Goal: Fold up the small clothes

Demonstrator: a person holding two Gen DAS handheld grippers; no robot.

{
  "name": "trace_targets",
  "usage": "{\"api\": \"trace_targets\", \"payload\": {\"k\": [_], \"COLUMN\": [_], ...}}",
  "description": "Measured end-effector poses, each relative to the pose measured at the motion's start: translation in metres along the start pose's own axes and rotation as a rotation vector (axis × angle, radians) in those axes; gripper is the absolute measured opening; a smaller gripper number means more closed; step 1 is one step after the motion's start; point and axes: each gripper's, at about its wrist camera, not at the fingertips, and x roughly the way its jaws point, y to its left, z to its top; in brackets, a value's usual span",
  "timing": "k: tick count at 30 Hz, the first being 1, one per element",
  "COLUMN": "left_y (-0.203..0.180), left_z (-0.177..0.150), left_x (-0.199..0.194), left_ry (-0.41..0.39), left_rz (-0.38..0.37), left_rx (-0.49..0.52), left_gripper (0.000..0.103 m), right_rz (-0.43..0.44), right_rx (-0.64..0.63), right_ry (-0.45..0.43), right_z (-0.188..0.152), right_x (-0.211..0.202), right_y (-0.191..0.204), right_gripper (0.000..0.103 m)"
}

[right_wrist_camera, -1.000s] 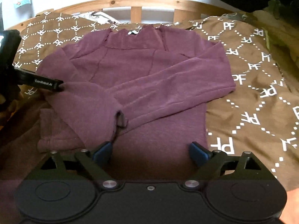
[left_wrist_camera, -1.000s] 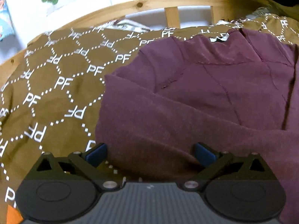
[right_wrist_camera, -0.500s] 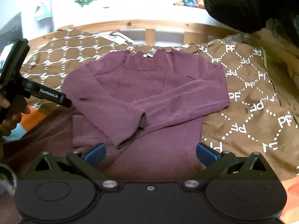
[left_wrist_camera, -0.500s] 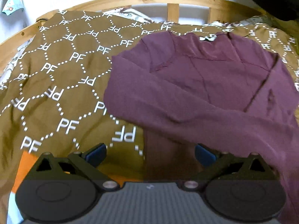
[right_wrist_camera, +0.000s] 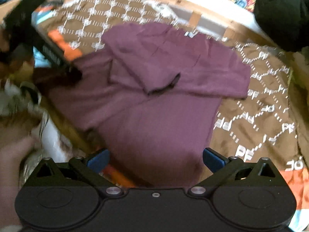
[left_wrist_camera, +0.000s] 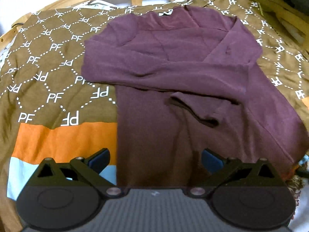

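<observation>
The maroon long-sleeved top (left_wrist_camera: 173, 61) lies flat on the brown patterned bedspread (left_wrist_camera: 48, 67), both sleeves folded across its chest and one cuff (left_wrist_camera: 193, 112) uppermost. The left tongs (left_wrist_camera: 155, 159) and right tongs (right_wrist_camera: 155, 159) stand wide above its hem, gripping nothing.

We see the right wrist view smeared by motion, so the white lettering on the brown patterned bedspread (right_wrist_camera: 260, 96) is barely legible. The maroon long-sleeved knit top (left_wrist_camera: 173, 61) has its hem hidden behind both gripper bodies.
</observation>
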Motion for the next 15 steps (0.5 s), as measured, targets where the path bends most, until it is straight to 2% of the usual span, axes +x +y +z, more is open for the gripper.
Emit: {"api": "trace_targets", "payload": {"k": [4,8,11,15], "left_y": [0.0,0.0,0.0,-0.002], "left_z": [-0.001,0.0,-0.001,-0.002], "left_x": [-0.002,0.001,0.0,0.0], "left_ry": [0.008,0.018,0.018,0.026], "left_rz": [-0.017,-0.016,-0.02,-0.025], "left_rx": [-0.002,0.005,0.003,0.005], "left_gripper": [0.103,0.103,0.103,0.103], "right_rz": [-0.005,-0.137,-0.137,-0.077], "right_rx": [-0.067,-0.176,-0.158,-0.1], "right_ry": [0.032,0.049,0.054,0.003], "right_z": [-0.008,-0.013,-0.013,-0.01], "right_x": [0.005,0.013,0.011,0.002], "right_y": [0.019,0.034,0.029,0.02], "right_gripper": [0.102,0.102,0.102,0.102]}}
